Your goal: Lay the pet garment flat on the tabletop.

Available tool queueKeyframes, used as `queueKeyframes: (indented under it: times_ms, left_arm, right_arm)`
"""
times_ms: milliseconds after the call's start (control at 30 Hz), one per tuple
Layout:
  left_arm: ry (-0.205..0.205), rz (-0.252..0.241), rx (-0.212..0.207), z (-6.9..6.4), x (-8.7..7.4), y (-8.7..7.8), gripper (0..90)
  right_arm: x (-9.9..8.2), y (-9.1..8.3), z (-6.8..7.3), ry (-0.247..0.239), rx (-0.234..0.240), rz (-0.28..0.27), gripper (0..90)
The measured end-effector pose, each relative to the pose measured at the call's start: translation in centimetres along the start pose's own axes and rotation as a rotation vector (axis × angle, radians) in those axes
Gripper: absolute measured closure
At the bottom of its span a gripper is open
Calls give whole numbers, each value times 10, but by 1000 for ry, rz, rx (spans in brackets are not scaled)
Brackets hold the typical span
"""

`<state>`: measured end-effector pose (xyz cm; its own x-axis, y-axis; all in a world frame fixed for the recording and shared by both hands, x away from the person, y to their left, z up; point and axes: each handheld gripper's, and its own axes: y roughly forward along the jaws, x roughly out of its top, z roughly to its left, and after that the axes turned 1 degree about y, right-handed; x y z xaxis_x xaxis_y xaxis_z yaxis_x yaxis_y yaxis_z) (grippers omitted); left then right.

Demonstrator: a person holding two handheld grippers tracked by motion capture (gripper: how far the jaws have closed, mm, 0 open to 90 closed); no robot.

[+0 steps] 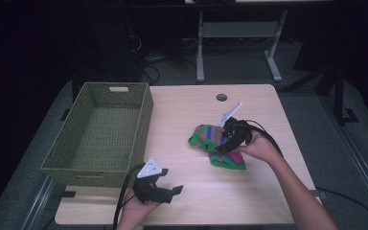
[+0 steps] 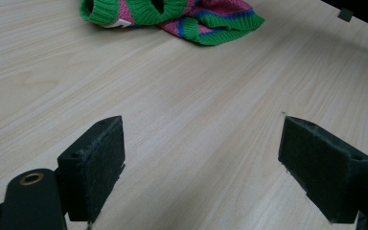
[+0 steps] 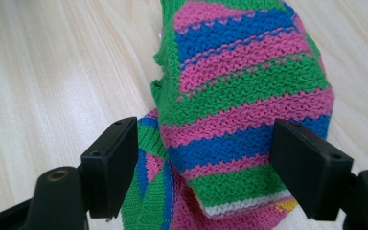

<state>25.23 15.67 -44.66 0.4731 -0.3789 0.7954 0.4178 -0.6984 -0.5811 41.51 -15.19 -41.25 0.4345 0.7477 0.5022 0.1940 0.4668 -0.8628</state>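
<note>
- The striped knitted garment (image 1: 215,146) lies crumpled on the counter (image 1: 268,110), right of the woven basket (image 1: 100,132)
- The right hand-held gripper (image 1: 226,143) hangs over it with jaws wide, cloth between them but not pinched
- Lower it and close on a thick fold, not a single edge; it probably goes to the basket
- The left hand-held gripper (image 1: 170,191) waits wide and empty near the front edge, ready to steady trailing cloth

A green woven basket (image 1: 100,134) stands on the left part of the light wooden table (image 1: 191,191), with a handle slot in its far wall. A round cable hole (image 1: 221,97) sits near the table's far edge. A grey desk frame (image 1: 239,43) stands on the floor beyond.
</note>
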Motion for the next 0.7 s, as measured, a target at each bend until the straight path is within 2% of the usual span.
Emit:
queueKeyframes:
  times_ms: [167,367,533,700]
  left_arm:
    - [1,0,-6,-1,0,0,157]
    - [1,1,-4,0,0,0,157]
    - [-16,-14,3,4,0,-4,157]
    - [-23,-17,-3,2,-1,-4,158]
  right_arm:
    - [0,9,-3,22,11,23,250]
    - [1,20,-6,29,-3,49,250]
    - [1,33,-7,36,-17,88,250]
    - [-1,38,-7,38,-30,104,255]
